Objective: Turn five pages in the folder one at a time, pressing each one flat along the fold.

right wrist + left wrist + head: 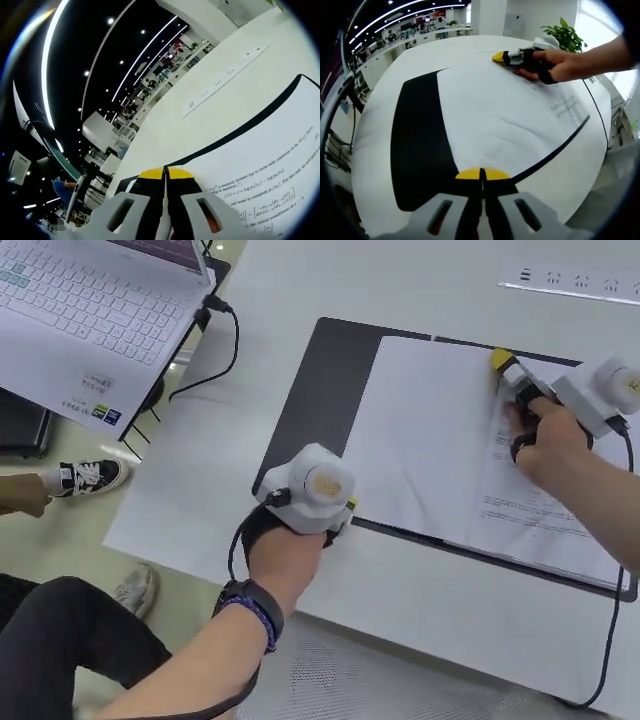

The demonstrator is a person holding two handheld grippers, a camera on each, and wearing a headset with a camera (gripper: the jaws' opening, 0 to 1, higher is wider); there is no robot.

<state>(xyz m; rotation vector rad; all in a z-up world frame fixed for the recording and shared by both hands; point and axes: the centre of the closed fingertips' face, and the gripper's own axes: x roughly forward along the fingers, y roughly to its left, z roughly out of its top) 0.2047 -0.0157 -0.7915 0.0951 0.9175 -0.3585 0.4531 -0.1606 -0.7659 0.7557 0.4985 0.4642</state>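
- The left gripper (pixel 482 174) has its yellow tips shut together, empty, bearing on the near edge of the folder (pixel 415 150), likely to steady it.
- Ahead of it the turned page (pixel 505 115) lies thin, white and faintly rippled over matte black board.
- Farthest, the right gripper (pixel 165 174), tips closed on nothing, sits at the fold's top on the printed sheet (pixel 265 175), to flatten it.

Matt white paper pages (pixel 420 430) lie in a smooth black plastic-looking folder (pixel 320 390).
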